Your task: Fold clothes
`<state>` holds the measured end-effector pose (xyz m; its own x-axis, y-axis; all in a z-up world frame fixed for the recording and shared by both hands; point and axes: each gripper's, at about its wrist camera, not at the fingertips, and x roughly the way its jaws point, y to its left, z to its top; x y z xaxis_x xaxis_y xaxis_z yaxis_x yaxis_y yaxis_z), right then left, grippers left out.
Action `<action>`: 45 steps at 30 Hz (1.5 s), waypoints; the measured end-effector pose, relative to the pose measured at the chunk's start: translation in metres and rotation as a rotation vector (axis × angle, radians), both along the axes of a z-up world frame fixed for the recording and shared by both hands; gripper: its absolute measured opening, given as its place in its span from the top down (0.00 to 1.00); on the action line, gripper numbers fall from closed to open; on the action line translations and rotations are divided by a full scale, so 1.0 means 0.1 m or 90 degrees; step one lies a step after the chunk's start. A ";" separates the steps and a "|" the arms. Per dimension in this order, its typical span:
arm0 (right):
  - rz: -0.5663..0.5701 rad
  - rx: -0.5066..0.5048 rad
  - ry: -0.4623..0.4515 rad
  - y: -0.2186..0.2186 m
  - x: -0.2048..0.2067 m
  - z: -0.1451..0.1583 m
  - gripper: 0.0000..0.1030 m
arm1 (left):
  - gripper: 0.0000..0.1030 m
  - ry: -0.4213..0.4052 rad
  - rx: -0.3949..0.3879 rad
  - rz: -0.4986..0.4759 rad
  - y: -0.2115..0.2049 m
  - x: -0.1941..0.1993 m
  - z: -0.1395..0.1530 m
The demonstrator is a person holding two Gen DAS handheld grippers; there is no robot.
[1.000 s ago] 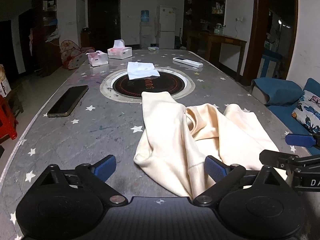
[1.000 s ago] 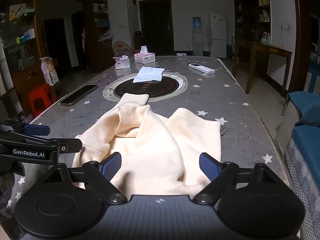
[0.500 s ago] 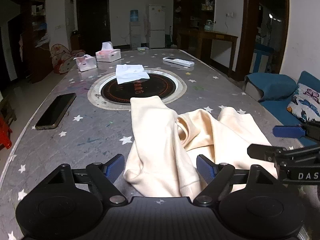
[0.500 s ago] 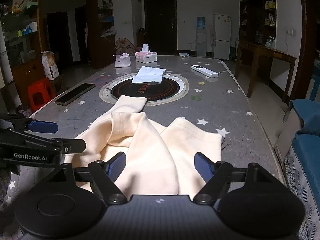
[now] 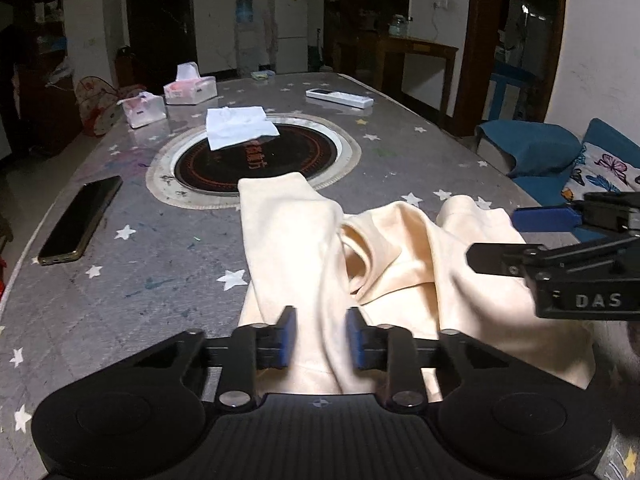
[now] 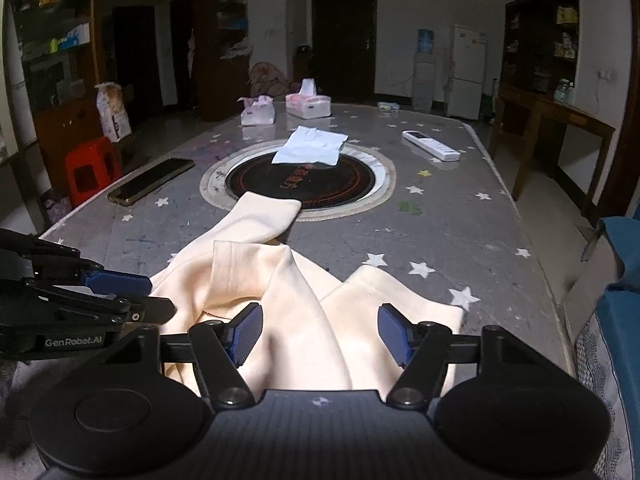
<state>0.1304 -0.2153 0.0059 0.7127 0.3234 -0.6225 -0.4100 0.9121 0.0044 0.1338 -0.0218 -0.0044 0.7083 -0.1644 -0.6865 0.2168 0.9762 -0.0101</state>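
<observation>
Garment position: the cream garment (image 5: 400, 280) lies crumpled in the lower centre of both views on the star-printed worktop (image 5: 120, 288); one sleeve reaches up the frame to the rim of the round black hotplate inset (image 5: 260, 158).
My left gripper (image 5: 320, 338): jaws narrowed to a small gap with a raised fold of the cream garment between the blue pads; I cannot tell whether the pads press the cloth.
My right gripper (image 6: 320, 334): jaws wide apart, poised over the garment's near edge, gripping nothing.
Left wrist view only: my right gripper shows side-on at the right edge, above the cloth; blue cushions (image 5: 532, 148) occupy the upper right.
Right wrist view only: my left gripper shows at the lower left edge, pads close together; a red stool (image 6: 90, 166) stands at the left, beyond the worktop.
Both views: a dark phone (image 5: 80, 224) left of the inset, a white folded cloth (image 5: 238, 130) on the inset's far side, two tissue boxes (image 5: 190, 88) further up, a white remote (image 5: 340, 98) at the upper right.
</observation>
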 end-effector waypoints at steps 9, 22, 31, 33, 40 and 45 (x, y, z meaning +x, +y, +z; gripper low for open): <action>0.047 -0.015 0.030 0.24 0.35 -0.14 0.49 | 0.78 0.010 -0.008 -0.011 0.03 0.08 0.01; 0.057 -0.011 0.049 0.24 0.43 -0.22 0.87 | 0.75 0.018 0.000 -0.019 -0.01 0.19 -0.02; 0.011 -0.015 -0.009 -0.08 0.17 -0.01 0.93 | 0.76 0.017 -0.001 -0.020 -0.03 0.19 -0.03; -0.002 -0.015 -0.021 -0.16 0.09 0.04 0.94 | 0.79 0.015 0.000 -0.022 -0.04 0.18 -0.03; -0.060 -0.012 -0.052 -0.49 -0.17 0.14 0.94 | 0.92 0.009 -0.001 -0.032 -0.06 0.14 -0.02; -0.102 -0.006 -0.057 -0.74 -0.34 0.16 0.94 | 0.97 -0.005 0.004 -0.034 -0.07 0.09 0.02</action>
